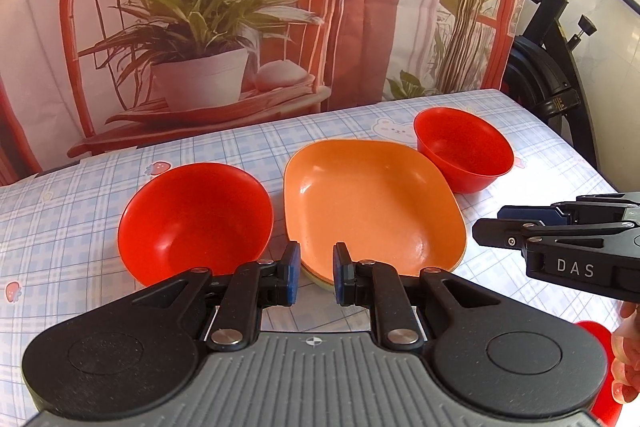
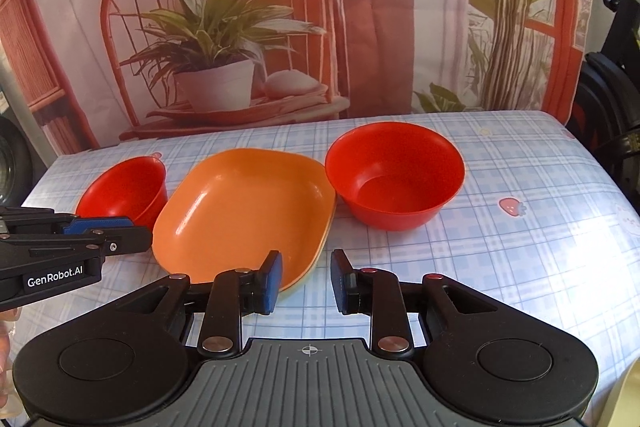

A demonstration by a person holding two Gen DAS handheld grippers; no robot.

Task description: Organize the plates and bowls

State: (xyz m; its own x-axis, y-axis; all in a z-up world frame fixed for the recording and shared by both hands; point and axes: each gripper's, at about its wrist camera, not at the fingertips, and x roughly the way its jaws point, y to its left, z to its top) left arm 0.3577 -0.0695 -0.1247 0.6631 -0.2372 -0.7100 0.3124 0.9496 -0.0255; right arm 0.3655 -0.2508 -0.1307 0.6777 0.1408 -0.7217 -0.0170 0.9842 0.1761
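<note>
An orange square plate (image 1: pixel 372 203) (image 2: pixel 244 211) lies mid-table, seemingly stacked on a pale plate whose rim shows beneath. A red bowl (image 1: pixel 196 219) (image 2: pixel 128 187) sits to its left. A second red bowl (image 1: pixel 466 147) (image 2: pixel 394 175) sits to its right. My left gripper (image 1: pixel 316 275) is open and empty, just before the plate's near edge. It also shows from the side in the right wrist view (image 2: pixel 120 235). My right gripper (image 2: pixel 306 279) is open and empty, at the plate's near right corner. It also shows from the side in the left wrist view (image 1: pixel 492 227).
The table has a blue checked cloth (image 2: pixel 520 247). A printed backdrop with a chair and plant (image 1: pixel 200 27) hangs behind. An exercise machine (image 1: pixel 552 75) stands past the right edge. Another red object (image 1: pixel 600 367) shows at the lower right by the hand.
</note>
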